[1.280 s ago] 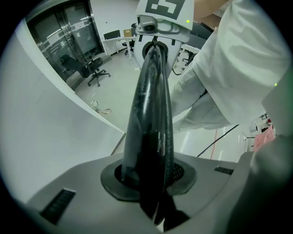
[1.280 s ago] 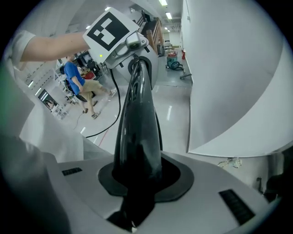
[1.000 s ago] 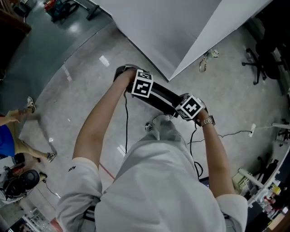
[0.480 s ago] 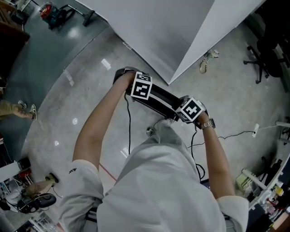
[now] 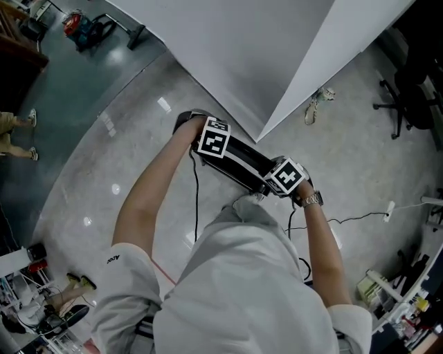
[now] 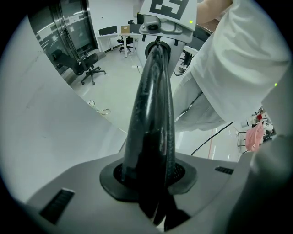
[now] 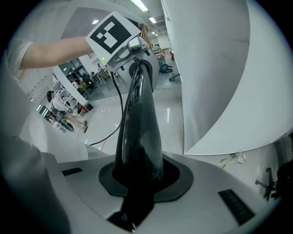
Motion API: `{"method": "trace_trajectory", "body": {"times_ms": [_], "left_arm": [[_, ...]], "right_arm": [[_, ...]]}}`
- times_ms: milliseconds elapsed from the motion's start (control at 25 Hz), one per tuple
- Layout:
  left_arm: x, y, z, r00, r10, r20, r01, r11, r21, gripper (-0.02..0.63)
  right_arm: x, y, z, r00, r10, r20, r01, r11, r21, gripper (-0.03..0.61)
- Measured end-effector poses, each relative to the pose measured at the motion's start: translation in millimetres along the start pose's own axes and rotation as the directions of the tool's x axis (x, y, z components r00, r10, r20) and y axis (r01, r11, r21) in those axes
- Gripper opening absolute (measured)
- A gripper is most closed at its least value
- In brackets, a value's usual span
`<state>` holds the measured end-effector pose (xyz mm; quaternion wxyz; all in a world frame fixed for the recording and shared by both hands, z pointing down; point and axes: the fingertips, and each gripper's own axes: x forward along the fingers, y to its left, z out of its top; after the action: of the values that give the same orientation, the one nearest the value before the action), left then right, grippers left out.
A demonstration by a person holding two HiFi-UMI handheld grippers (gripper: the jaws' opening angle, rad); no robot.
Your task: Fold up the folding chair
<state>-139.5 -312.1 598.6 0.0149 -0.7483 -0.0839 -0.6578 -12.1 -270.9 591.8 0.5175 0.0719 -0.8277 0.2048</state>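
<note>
The folding chair (image 5: 241, 160) is black and hangs folded flat, edge-up, in front of the person's legs. My left gripper (image 5: 206, 142) points straight down and is shut on the chair's left end. My right gripper (image 5: 282, 181) is shut on its right end. In the left gripper view the chair's black edge (image 6: 151, 119) runs from my jaws up to the right gripper's marker cube (image 6: 167, 8). In the right gripper view the same edge (image 7: 138, 132) rises toward the left gripper's cube (image 7: 113, 33). The pads themselves are hidden behind the chair.
Large white panels (image 5: 263, 48) lean close behind the chair, their corner on the floor. A black office chair (image 5: 407, 97) stands at the right. A cable (image 5: 346, 221) trails over the floor. A bystander's legs (image 5: 14, 131) show at the left edge, and equipment clutter (image 5: 41, 318) lies lower left.
Both grippers have carried the chair a little toward the white panels, keeping their hold. The bystanders at the left have walked on.
</note>
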Motion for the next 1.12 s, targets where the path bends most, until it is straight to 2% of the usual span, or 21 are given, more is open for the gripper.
{"method": "trace_trajectory", "body": {"times_ms": [360,840,1120], "left_arm": [[-0.9,10.5,7.5,1.0,-0.021,-0.007,0.022,0.999,0.023,0.104],[1.8,30.2,-15.0,0.999,-0.052,0.018,0.049,0.991,0.123,0.104],[-0.9,31.3,-21.6,0.998,-0.051,0.023,0.047,0.991,0.125,0.103]], "right_arm": [[-5.0,-8.4,-4.2,1.0,0.008,0.007,-0.009,0.999,0.033,0.08],[7.2,-15.3,18.3,0.999,-0.037,-0.005,0.037,0.992,0.118,0.08],[9.4,-15.8,26.1,0.999,-0.041,0.002,0.04,0.993,0.115,0.081]]}}
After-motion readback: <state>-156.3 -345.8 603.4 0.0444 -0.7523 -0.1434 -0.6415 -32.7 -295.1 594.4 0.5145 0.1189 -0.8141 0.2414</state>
